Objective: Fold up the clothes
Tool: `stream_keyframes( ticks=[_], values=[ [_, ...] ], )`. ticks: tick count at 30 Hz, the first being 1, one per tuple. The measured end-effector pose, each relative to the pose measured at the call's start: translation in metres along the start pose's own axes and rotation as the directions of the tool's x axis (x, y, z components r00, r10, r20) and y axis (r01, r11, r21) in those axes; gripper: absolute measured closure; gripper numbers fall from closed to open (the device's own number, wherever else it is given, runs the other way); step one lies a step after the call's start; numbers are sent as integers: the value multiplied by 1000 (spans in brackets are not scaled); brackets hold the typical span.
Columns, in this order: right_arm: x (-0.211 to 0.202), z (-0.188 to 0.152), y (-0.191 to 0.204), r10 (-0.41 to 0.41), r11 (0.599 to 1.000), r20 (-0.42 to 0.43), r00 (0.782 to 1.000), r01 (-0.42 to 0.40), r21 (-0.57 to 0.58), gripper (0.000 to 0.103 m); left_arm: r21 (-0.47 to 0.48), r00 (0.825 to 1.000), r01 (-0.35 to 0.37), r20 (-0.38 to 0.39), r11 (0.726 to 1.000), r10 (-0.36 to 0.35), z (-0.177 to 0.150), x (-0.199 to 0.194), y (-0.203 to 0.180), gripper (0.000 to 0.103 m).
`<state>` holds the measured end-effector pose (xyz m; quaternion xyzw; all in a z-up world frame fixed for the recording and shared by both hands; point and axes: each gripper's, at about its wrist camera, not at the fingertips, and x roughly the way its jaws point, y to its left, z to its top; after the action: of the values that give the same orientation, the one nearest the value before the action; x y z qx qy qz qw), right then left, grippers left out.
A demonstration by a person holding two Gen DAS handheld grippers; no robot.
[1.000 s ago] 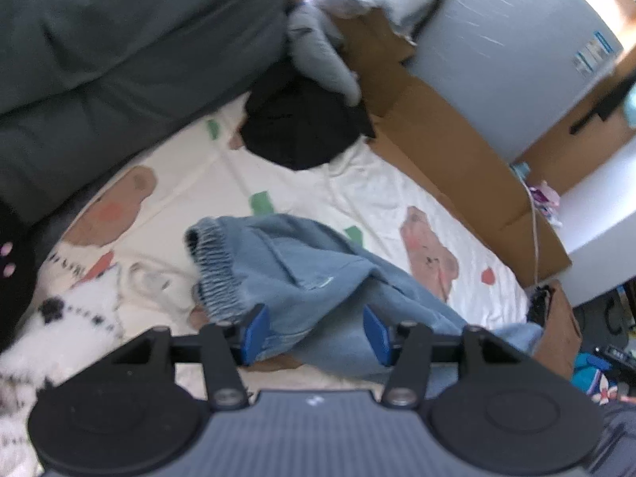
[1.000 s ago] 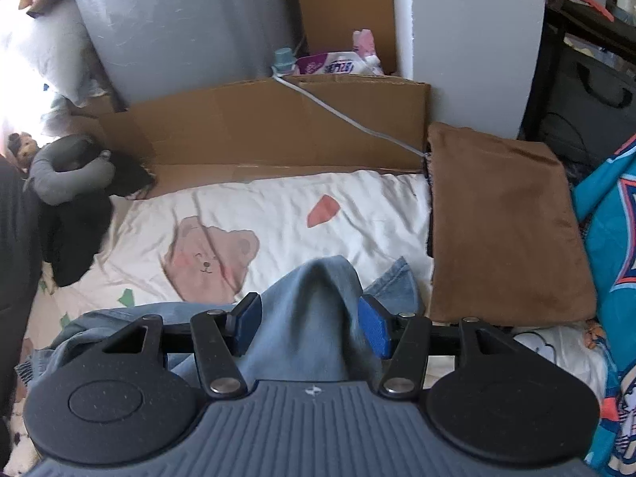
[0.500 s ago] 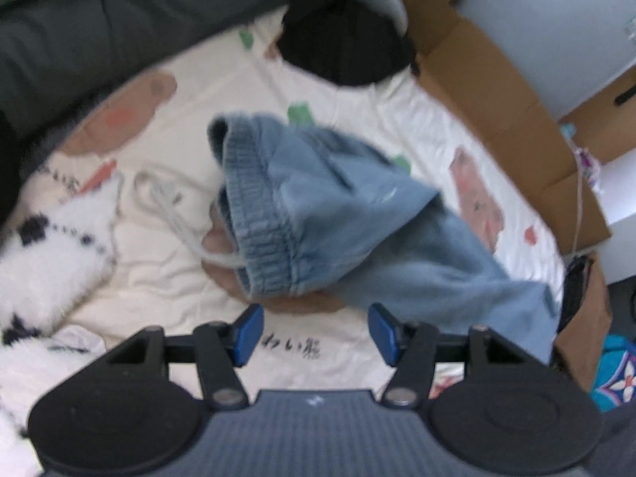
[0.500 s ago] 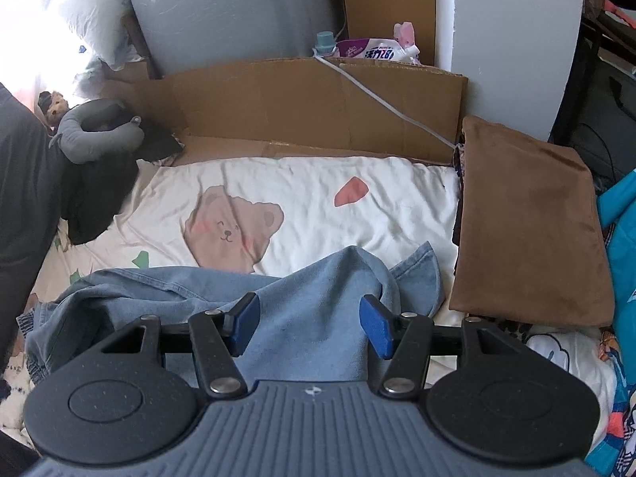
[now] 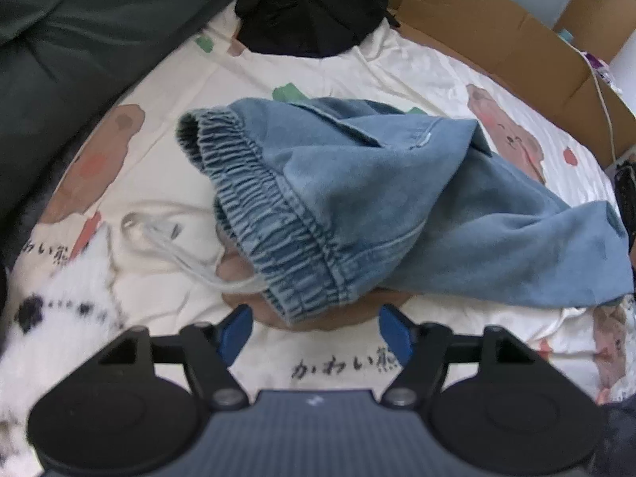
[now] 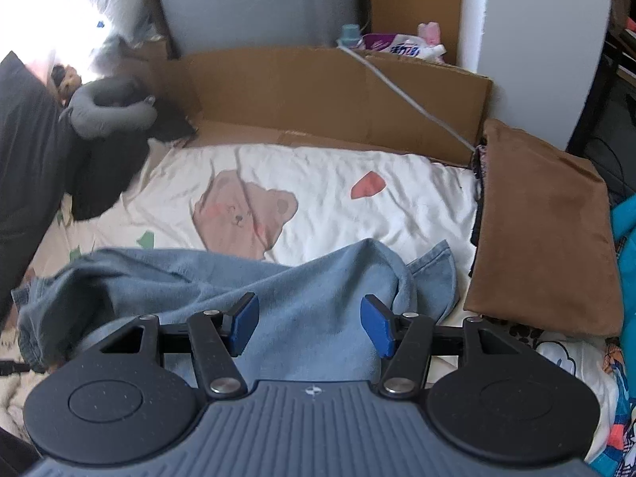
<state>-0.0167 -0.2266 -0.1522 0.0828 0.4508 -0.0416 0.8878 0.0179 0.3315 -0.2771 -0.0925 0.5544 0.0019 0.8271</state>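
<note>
Left gripper (image 5: 314,332) letting go of jeans (image 5: 357,198), right gripper (image 6: 310,324) hanging onto the leg end.

L jaws have just been opening and are now standing wide w/ nothing btwn them; the waistband (image 5: 270,218), a sec ago btwn the fingers, is now lying on the bear-print bed sheet (image 5: 338,63) just ahead. R fingers are sitting mid-wide w/ denim bunched btwn them; real grip can't be told. Jeans are lying crumpled, so spreading flat is prob next. Count: 1 pair of jeans, 2 grippers, 1 drawstring (image 5: 187,254), 1 black garment (image 5: 306,12).
</note>
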Motion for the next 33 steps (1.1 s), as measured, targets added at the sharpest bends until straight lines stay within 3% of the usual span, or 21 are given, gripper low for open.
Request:
stream_keyframes(
  ticks=[6,9,16,17,19,21,24,26,28,33],
  values=[
    [12,-5,6,7,1000,-21,1000,-7,-18,39,-74,996,79,47,994,-76,5,19,9,29],
    [15,-5,8,10,1000,-26,1000,-11,-23,39,-83,996,78,42,993,-74,9,31,11,28],
    [21,-8,12,36,999,-31,999,-36,-26,39,-167,987,159,63,973,-151,15,47,18,30],
    [22,-8,13,39,999,-34,999,-40,-27,39,-184,983,180,69,966,-170,16,49,18,32],
    [23,-8,16,46,998,-37,998,-47,-39,39,-221,974,225,83,949,-211,21,47,14,49],
    [23,-7,18,51,998,-29,998,-52,-45,39,-217,958,282,116,934,-262,28,39,3,56],
    [26,-6,19,58,998,-25,998,-59,-32,39,-130,953,291,125,948,-276,39,27,-26,58],
    [29,-7,21,63,998,-27,998,-64,-24,39,-95,954,290,106,952,-281,46,25,-41,69],
    [31,-8,25,72,997,-31,997,-72,-26,39,-80,956,289,80,954,-283,53,27,-52,95],
    [29,-7,38,97,993,-21,995,-98,-65,39,-58,941,336,52,940,-334,64,21,-75,94]
  ],
)
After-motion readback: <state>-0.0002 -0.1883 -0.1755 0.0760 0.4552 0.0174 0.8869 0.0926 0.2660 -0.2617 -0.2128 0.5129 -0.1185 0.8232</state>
